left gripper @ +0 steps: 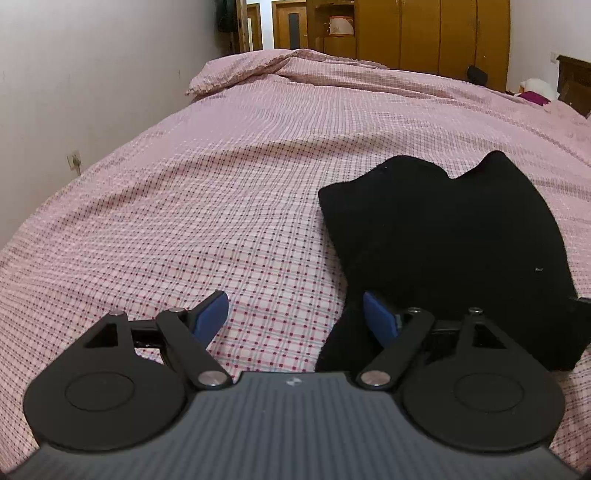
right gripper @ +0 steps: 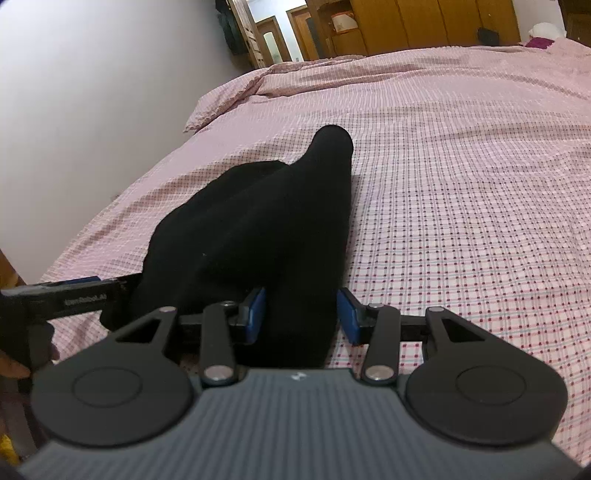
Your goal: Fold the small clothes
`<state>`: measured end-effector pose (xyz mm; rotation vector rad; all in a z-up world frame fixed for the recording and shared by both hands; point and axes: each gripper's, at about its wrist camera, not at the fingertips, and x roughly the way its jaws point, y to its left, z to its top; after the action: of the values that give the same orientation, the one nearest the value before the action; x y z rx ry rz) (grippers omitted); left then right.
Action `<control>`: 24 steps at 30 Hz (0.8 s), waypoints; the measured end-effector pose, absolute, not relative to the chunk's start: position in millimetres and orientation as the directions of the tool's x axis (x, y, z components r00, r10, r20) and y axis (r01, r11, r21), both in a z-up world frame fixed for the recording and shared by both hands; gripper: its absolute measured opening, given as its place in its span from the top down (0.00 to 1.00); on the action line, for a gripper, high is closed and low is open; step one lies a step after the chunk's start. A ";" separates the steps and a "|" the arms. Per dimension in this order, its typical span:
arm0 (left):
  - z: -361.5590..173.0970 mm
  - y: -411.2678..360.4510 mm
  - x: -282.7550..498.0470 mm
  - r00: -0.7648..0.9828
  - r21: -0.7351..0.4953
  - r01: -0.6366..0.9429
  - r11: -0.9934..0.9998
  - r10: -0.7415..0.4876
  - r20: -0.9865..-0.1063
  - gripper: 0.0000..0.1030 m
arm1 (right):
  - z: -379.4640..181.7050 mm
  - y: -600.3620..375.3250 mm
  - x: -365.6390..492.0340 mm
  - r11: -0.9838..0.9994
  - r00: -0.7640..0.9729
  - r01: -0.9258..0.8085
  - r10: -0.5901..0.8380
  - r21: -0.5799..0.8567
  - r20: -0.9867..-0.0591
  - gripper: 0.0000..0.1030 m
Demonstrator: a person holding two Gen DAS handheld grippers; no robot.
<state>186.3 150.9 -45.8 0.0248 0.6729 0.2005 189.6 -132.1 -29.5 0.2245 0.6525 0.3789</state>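
Both claws angle down at a black knit garment (left gripper: 443, 236) lying flat on the bed (left gripper: 221, 184). Left claw (left gripper: 295, 317) stands wide apart, one blue pad (left gripper: 380, 321) over the cloth's near edge, the other over bare cover. Right claw (right gripper: 301, 314) is clamped on a soft, tube-shaped fold of the garment. Checked pink cover, finely puckered.

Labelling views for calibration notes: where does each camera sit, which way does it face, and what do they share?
Left wrist: on the left gripper, looking forward and down over the bed; its blue pads stand open, the black garment to their right.
Right wrist: on the right gripper, facing along the garment, which lies between its pads; the left gripper and a hand show at left.
Shared: garment, checked bedcover, wooden wardrobe.
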 end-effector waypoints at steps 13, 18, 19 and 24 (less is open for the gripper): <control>3.1 147.4 182.9 0.792 -0.130 -0.087 0.988 -0.011 -0.611 0.18 | -2.5 -158.7 184.7 0.890 0.792 -0.255 0.416 0.377 -0.447 0.32; 3.9 144.8 196.1 0.774 -0.182 -0.062 0.981 -0.068 -0.629 0.16 | -2.0 -163.2 205.5 0.862 0.765 -0.240 0.451 0.446 -0.460 0.32; 1.5 144.2 200.8 0.764 -0.183 -0.065 0.981 -0.069 -0.642 0.16 | -2.9 -163.0 209.0 0.860 0.760 -0.238 0.455 0.452 -0.465 0.32; -16.1 146.3 223.7 0.706 -0.174 -0.096 0.980 -0.056 -0.706 0.15 | -11.8 -158.6 226.4 0.855 0.730 -0.258 0.478 0.450 -0.489 0.32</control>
<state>223.7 146.3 -16.1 -0.2043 0.7882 0.0222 226.4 -158.6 -11.8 0.3681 0.6330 0.4153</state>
